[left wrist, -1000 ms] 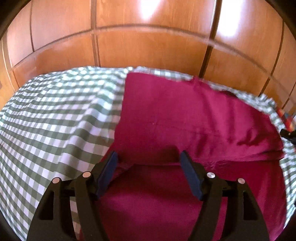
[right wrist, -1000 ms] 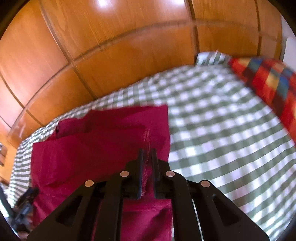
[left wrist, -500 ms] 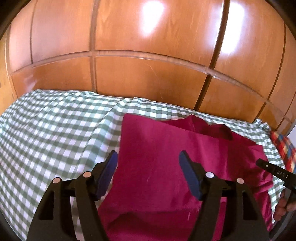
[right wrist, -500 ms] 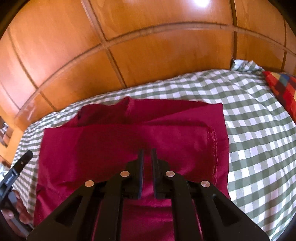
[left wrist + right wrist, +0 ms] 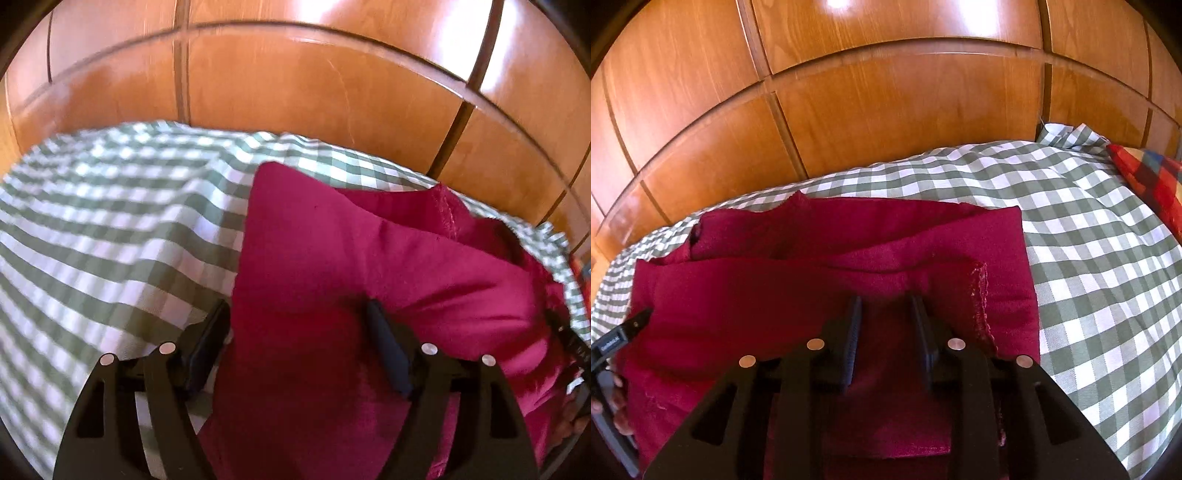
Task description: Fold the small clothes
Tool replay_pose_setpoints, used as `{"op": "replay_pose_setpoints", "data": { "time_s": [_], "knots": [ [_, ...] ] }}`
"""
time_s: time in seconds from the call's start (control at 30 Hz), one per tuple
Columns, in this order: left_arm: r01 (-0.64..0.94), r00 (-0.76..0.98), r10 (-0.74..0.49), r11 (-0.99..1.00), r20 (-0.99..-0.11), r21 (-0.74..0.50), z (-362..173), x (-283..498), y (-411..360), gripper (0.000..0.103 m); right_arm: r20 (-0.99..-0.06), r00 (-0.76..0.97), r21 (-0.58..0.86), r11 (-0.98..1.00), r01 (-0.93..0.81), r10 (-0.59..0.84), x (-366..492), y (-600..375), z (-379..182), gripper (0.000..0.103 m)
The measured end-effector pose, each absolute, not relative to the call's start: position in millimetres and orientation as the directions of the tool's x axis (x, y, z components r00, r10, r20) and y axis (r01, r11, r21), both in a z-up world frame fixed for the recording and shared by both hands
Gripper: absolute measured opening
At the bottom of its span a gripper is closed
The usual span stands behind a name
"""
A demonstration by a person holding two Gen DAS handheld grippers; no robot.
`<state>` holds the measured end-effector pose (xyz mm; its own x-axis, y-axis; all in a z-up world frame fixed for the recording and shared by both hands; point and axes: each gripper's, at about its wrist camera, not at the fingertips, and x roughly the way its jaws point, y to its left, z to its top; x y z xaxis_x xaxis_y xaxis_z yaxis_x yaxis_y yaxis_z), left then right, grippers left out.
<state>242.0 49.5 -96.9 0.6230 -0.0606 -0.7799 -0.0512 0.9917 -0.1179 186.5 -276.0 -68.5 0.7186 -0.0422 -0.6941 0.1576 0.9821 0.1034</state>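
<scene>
On the green-and-white checked bedspread (image 5: 110,236), near its far edge below the wooden wardrobe doors (image 5: 886,110), lies the partly folded crimson garment (image 5: 827,280). The left gripper (image 5: 295,328) stands wide open astride the garment's left edge. The right gripper (image 5: 884,317) has just been opening, crimson cloth lying loose between its jaws. A multicoloured checked pillow (image 5: 1152,177) sits at the right edge.

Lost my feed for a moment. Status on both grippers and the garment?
Left gripper open, straddling the red garment. Right gripper just opening, cloth loose between its jaws. Garment folded over on checked bedcover. Nothing in the way.
</scene>
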Motion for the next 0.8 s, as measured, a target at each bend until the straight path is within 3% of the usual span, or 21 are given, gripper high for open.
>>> {"op": "replay_pose_setpoints", "data": {
  "time_s": [0.1,0.17,0.2,0.23,0.33,0.43,0.53,0.8],
  "knots": [
    [-0.057,0.686,-0.019,0.995,-0.727,-0.08,-69,215,45,0.074,-0.703,0.711,0.106,0.984,0.146,-0.03,187,-276,-63,0.029],
    [-0.023,0.737,-0.018,0.998,-0.676,-0.051,-52,187,40,0.074,-0.708,0.705,0.091,0.987,0.131,-0.028,182,-271,-55,0.043],
    [-0.007,0.746,-0.022,0.999,-0.665,-0.041,-48,179,39,0.074,-0.7,0.714,0.092,0.988,0.126,-0.026,176,-268,-48,0.064],
    [0.011,0.755,-0.028,0.999,-0.656,-0.03,-45,170,38,0.074,-0.673,0.739,0.09,0.989,0.118,-0.027,165,-263,-40,0.076],
    [0.058,0.741,-0.033,0.998,-0.671,0.015,-54,154,32,0.074,-0.676,0.737,0.064,0.995,0.07,-0.008,146,-250,-37,0.077],
    [0.052,0.64,0.015,0.997,-0.768,0.063,-95,164,29,0.08,-0.744,0.666,-0.044,0.998,0.038,-0.058,138,-241,-70,0.077],
    [0.014,0.621,-0.027,1.0,-0.783,-0.023,-96,171,46,0.088,-0.703,0.708,-0.051,0.998,0.037,-0.062,132,-240,-76,0.078],
    [-0.031,0.653,0.0,0.999,-0.758,-0.027,-73,136,52,0.084,-0.698,0.713,-0.061,0.997,0.045,-0.075,128,-237,-70,0.081]
  ]
}}
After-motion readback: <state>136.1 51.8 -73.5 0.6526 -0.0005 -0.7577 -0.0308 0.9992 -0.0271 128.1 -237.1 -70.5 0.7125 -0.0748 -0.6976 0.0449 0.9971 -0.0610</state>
